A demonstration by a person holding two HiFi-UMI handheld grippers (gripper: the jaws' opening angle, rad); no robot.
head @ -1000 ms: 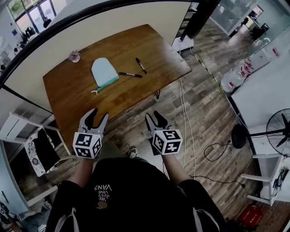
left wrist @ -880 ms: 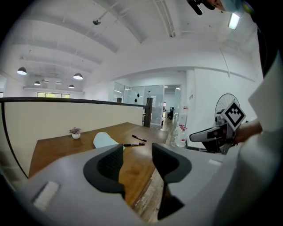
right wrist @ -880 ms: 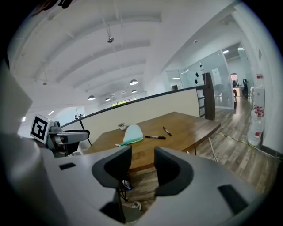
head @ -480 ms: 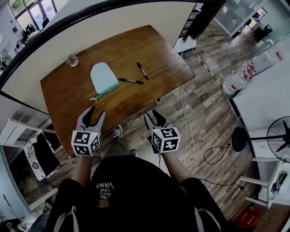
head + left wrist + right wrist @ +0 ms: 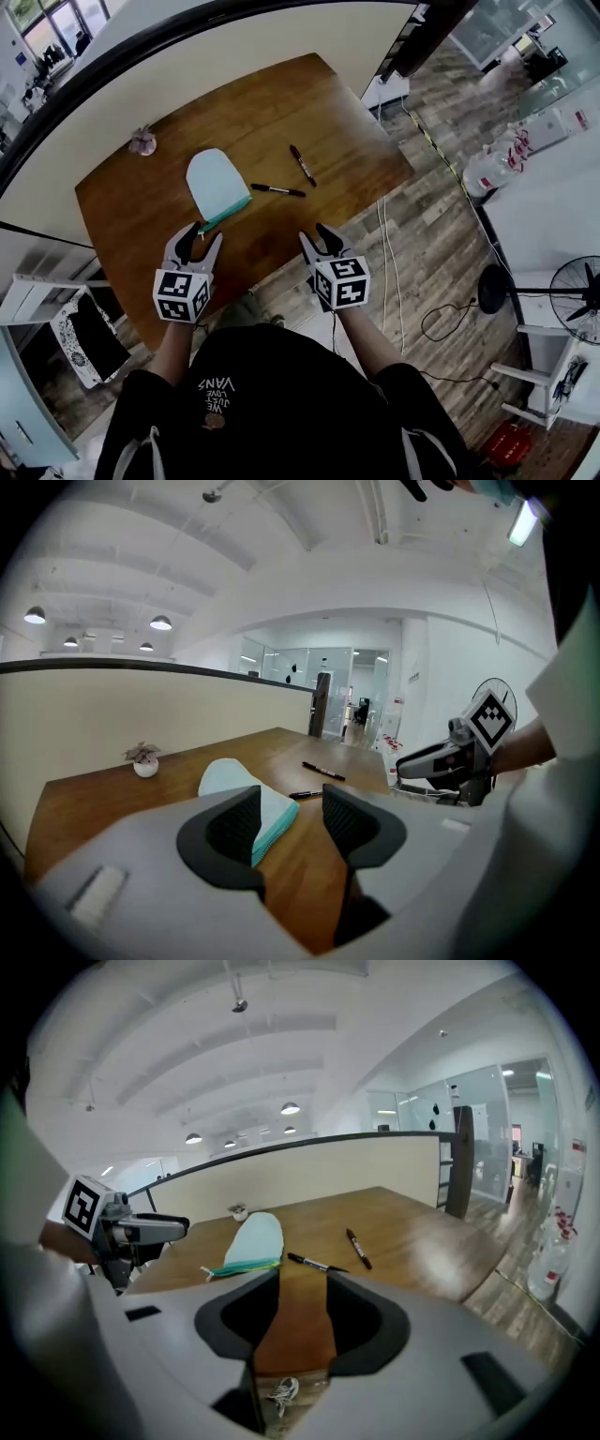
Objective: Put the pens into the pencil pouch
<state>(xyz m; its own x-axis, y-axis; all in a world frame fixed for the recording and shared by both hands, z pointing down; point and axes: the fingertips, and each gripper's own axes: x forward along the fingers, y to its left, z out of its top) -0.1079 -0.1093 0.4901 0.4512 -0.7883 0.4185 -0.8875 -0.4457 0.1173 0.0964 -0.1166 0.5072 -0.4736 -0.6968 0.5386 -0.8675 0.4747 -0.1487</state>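
Observation:
A pale blue pencil pouch (image 5: 217, 183) with a teal zipper edge lies flat on the wooden table (image 5: 281, 103). Right of it lie two black pens, one (image 5: 277, 190) close to the pouch and one (image 5: 302, 165) farther right. Both grippers hover at the table's near edge, short of these things. My left gripper (image 5: 199, 239) is open and empty, pointing at the pouch (image 5: 225, 778). My right gripper (image 5: 317, 239) is open and empty too, and the nearer pen (image 5: 317, 1263) and the farther pen (image 5: 356, 1247) lie ahead of it.
A small potted plant (image 5: 143, 142) stands at the table's far left by the cream partition wall. Cables run over the wood floor on the right. A white shelf unit (image 5: 37, 309) stands left of the table, and a fan (image 5: 577, 300) at the far right.
The person has stepped closer to the table. Both grippers have moved forward and now reach its near edge. Pouch and pens lie as before.

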